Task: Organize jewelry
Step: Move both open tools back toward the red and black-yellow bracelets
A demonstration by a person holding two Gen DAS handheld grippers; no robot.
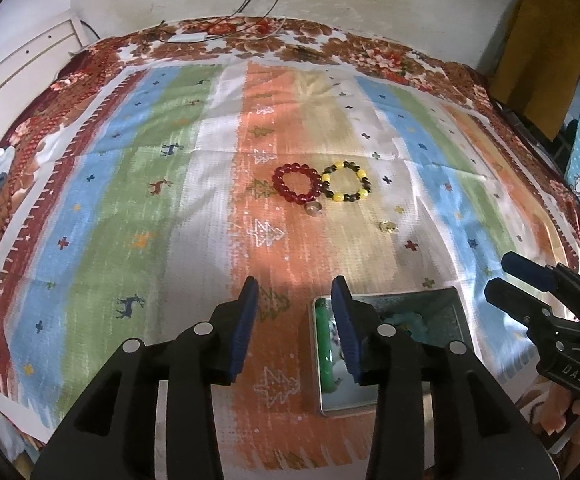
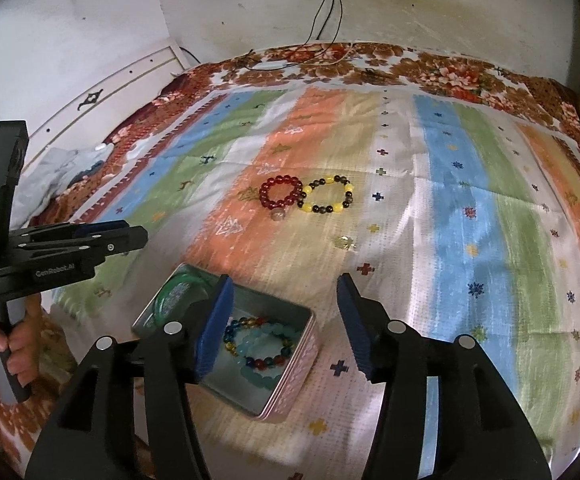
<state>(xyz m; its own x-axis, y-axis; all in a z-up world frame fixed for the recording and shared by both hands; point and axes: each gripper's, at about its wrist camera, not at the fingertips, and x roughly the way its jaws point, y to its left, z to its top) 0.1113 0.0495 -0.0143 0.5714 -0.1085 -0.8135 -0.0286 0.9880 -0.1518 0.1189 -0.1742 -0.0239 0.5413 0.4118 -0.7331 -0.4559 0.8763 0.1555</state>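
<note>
On the striped cloth a red bead bracelet [image 1: 295, 183] [image 2: 281, 192] touches a yellow-and-black bead bracelet [image 1: 345, 181] [image 2: 326, 196]. Just below them lies a small ring [image 1: 313, 209] [image 2: 278, 213], with a small gold piece [image 1: 388, 227] [image 2: 344, 242] further right. An open tin box [image 1: 464, 320] [image 2: 294, 380] near me holds a multicoloured bracelet [image 2: 258, 344], a light blue one and a green bangle [image 2: 170, 296]. My left gripper [image 1: 295, 284] [image 2: 136, 231] is open over the box's left side, holding nothing. My right gripper [image 2: 285, 280] [image 1: 499, 271] is open above the box's right edge, also holding nothing.
The striped cloth [image 1: 130, 200] lies over a floral bedspread [image 2: 450, 72] against a white wall. Cables [image 2: 330, 8] hang from a socket onto the bed's far edge. A white headboard [image 2: 130, 80] stands at the left. A hand [image 2: 14, 344] grips the left tool's handle.
</note>
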